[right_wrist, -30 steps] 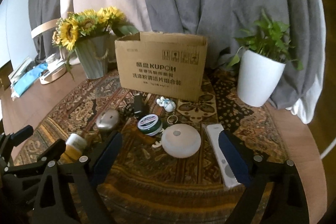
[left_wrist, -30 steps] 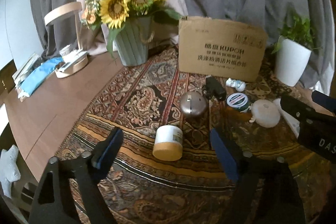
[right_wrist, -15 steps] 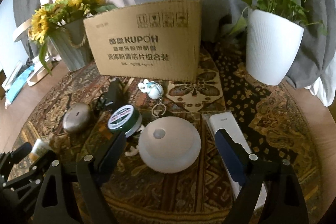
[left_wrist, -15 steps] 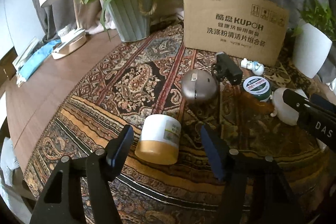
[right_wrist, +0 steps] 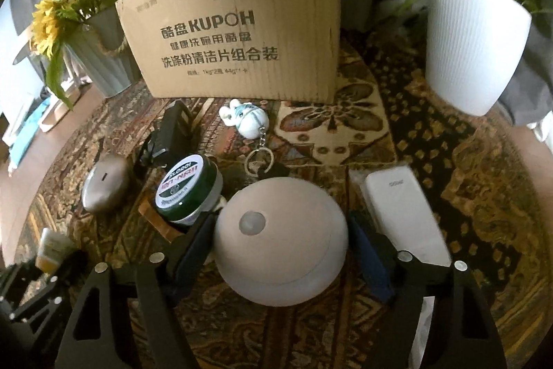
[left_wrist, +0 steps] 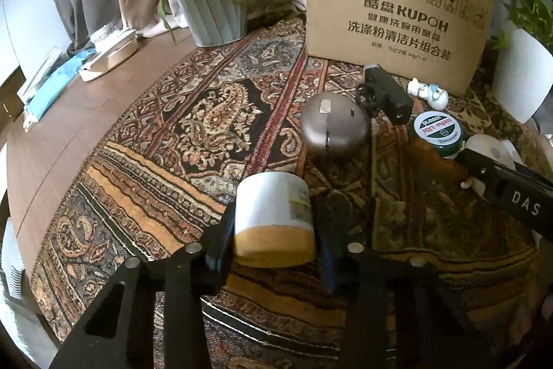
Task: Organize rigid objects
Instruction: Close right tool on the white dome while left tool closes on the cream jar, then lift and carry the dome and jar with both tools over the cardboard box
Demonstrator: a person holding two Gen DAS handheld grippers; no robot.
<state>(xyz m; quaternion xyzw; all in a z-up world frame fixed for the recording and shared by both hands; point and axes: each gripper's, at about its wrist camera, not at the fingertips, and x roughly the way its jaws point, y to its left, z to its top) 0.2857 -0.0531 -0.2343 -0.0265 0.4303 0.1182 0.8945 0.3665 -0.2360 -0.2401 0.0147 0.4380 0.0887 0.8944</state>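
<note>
My left gripper [left_wrist: 273, 230] is shut on a white jar with an orange lid [left_wrist: 274, 220], which lies on its side on the patterned rug [left_wrist: 193, 127]. My right gripper [right_wrist: 281, 234] is shut on a round white dome light [right_wrist: 281, 237]; its fingers press both sides. A green-lidded jar [right_wrist: 188, 189], a grey metal dome [right_wrist: 103, 184], a black adapter [right_wrist: 171, 134], a white keychain figure [right_wrist: 247, 120] and a white power bank [right_wrist: 404, 213] lie around it. A cardboard box [right_wrist: 235, 33] stands behind them.
A sunflower vase [left_wrist: 211, 6] stands at the back left and a white plant pot [right_wrist: 473, 37] at the back right. A desk lamp base [left_wrist: 110, 54] and blue cloth [left_wrist: 52, 85] lie on the wooden table [left_wrist: 69, 134] at the left.
Both grippers moved forward and down and closed: the left onto the white jar, the right onto the dome light. Both were open and apart from them before.
</note>
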